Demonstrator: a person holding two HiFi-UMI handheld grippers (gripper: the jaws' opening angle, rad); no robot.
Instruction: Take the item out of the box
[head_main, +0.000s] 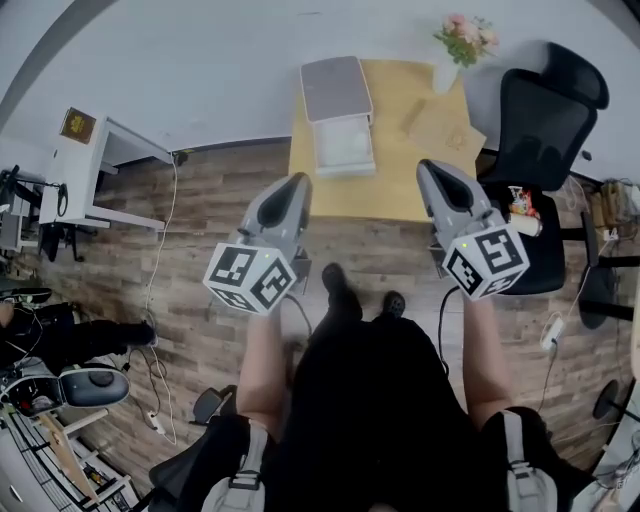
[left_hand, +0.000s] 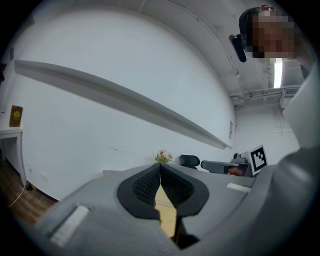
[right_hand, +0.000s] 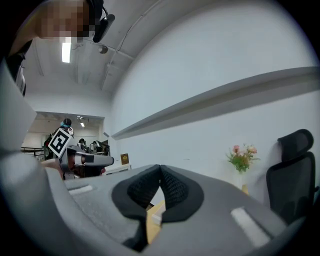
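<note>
Plainly, neither tool is ready to grasp. The left gripper (left_hand: 160, 169) has its ribbed fingers (left_hand: 146, 186) pressed together with nothing between them, and the right gripper (right_hand: 160, 169) shows the same, its fingers (right_hand: 175, 189) closed on empty air. Both point level, out ahead of the person, side by side and well apart from the box (head_main: 338, 120). The box sits on the left part of the yellow counter (head_main: 400, 185), near the wall. Its grey lid (head_main: 335, 88) seems laid back, leaving the pale tray open toward the person. The item (head_main: 346, 146) inside reads only as a whitish shape, too small to name.

The step in hand looks like the approach. To do it well, the person should come close enough to stand at the counter's near edge, then spread one pair of fingers before they reach the tray, not after. Tipping that gripper downward would let the fingers drop along the item's sides rather than poke the rim. The other gripper could rest on the box wall or lid to keep a light box from lifting with its contents. The flowers (head_main: 466, 35) and the office chair (head_main: 545, 115) stand off to the right, so coming straight in from the front seems safest.
</note>
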